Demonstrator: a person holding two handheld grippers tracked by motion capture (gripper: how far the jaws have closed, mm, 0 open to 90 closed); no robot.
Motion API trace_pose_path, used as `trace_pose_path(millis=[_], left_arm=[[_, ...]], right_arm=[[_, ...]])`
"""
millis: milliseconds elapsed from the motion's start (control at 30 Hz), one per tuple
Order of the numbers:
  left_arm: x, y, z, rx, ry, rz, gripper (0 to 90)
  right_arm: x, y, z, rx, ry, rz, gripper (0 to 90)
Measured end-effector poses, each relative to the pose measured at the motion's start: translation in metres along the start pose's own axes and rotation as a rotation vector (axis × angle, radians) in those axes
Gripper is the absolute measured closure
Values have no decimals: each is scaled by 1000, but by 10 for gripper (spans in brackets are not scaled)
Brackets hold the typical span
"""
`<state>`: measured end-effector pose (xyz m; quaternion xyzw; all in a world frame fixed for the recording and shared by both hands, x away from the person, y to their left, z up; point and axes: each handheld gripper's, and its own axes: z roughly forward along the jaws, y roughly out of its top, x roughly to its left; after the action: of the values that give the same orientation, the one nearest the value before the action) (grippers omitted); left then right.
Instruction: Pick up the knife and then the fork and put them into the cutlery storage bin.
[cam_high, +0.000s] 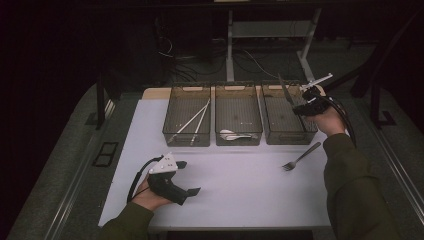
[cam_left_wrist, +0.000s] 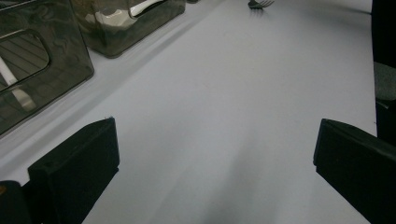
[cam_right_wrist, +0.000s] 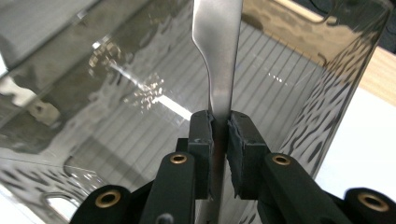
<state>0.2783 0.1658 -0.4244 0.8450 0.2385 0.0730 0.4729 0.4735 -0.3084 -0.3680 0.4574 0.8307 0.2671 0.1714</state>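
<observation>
My right gripper (cam_high: 299, 107) is shut on a metal knife (cam_high: 285, 90), held over the rightmost of three dark see-through bins (cam_high: 288, 138). In the right gripper view the knife (cam_right_wrist: 217, 46) runs up from between the closed jaws of that gripper (cam_right_wrist: 219, 135), with the ribbed bin floor (cam_right_wrist: 140, 140) below. A metal fork (cam_high: 300, 156) lies on the white table (cam_high: 240, 190) in front of that bin. My left gripper (cam_high: 189, 177) rests open at the near left of the table, nothing between its jaws. In the left gripper view the gripper (cam_left_wrist: 217, 126) faces bare tabletop, the fork (cam_left_wrist: 259, 3) far off.
The left bin (cam_high: 186, 140) holds long white utensils (cam_high: 197, 119). White spoons (cam_high: 235, 134) lie in the middle bin (cam_high: 238, 142). Both bins (cam_left_wrist: 46, 70) stand to the left in the left gripper view. Dark floor, cables and table legs lie beyond the far edge.
</observation>
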Motion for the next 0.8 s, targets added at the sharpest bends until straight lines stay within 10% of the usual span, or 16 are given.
trace_pose_path(millis=[800], left_arm=[[-1,0,0,1,-4,3,0]], right_arm=[[3,-10,23,78,-2,-5,706]])
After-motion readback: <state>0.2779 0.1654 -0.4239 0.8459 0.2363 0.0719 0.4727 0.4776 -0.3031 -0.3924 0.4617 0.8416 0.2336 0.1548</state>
